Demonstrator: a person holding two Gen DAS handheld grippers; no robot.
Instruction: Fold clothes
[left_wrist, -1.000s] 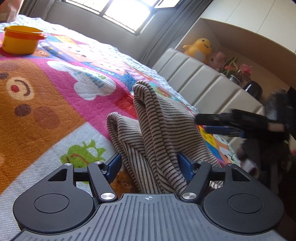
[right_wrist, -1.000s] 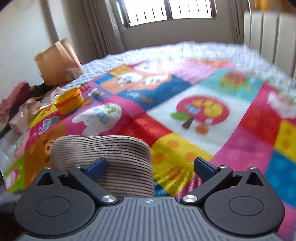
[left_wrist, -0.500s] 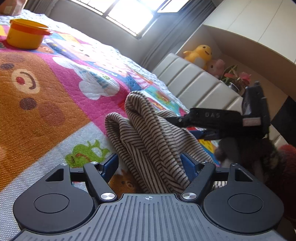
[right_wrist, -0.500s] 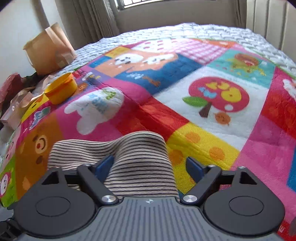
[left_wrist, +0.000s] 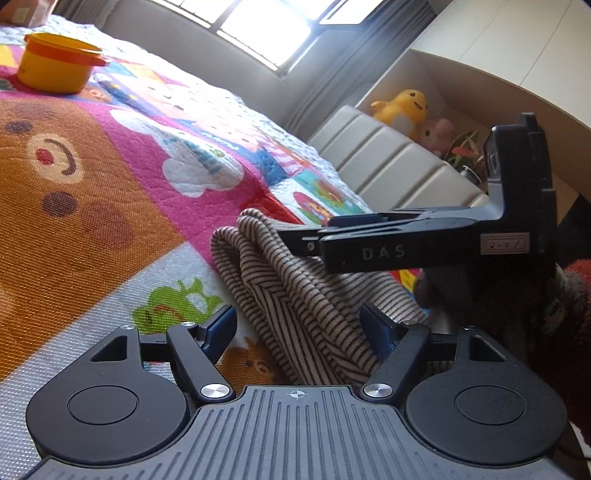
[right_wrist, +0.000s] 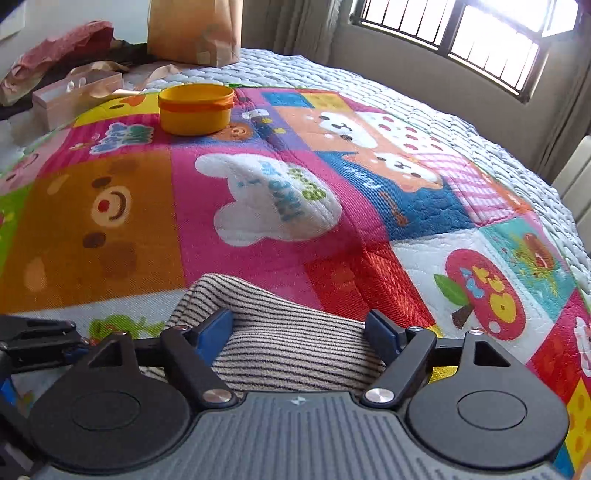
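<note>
cloth (left_wrist: 295, 317): bunched on quilt (left_wrist: 110, 229), near its front edge | left gripper (left_wrist: 297, 325): jaws apart, cloth lying loosely between | right gripper (right_wrist: 299, 332): jaws closing, cloth between, grip cannot be told | tub (right_wrist: 195, 109): set well behind | bag (right_wrist: 192, 29): at far edge

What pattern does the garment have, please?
Thin dark stripes on beige garment; clearest in the right wrist view.

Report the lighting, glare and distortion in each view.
Left wrist: window blown out white, backlit room, fisheye bends the shelf edge, striped garment sharp. Right wrist: barred window glares at top right, quilt evenly lit but bulging.
</note>
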